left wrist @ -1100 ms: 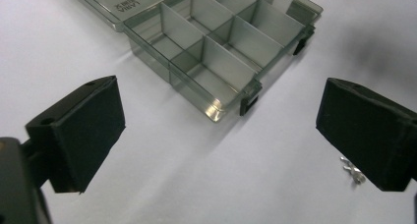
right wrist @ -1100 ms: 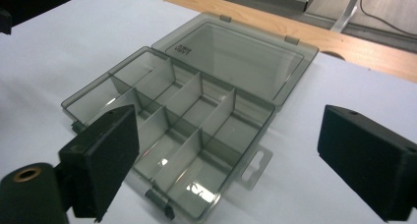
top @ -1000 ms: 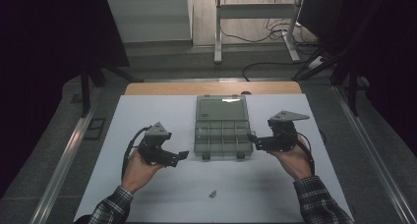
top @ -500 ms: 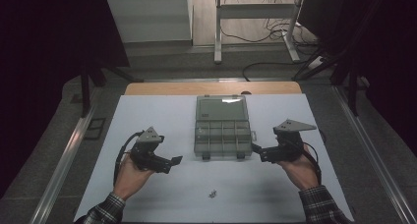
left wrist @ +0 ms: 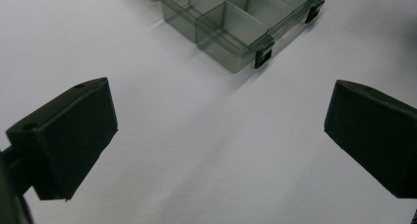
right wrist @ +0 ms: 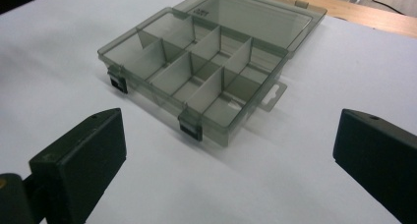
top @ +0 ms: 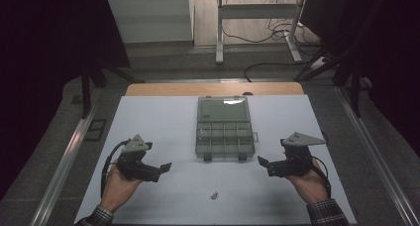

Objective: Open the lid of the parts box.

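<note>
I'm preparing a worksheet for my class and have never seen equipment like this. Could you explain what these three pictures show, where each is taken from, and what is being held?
A person holds two hand-held tools with black jaws: the left gripper and the right gripper. One camera looks down from above; the other two ride on the grippers, looking along their jaws. On the white table lies a smoky transparent plastic compartment box, its lid open, compartments seemingly empty. A small metallic object, too tiny to identify, lies nearer the person. Both grippers are open and hold nothing.
</note>
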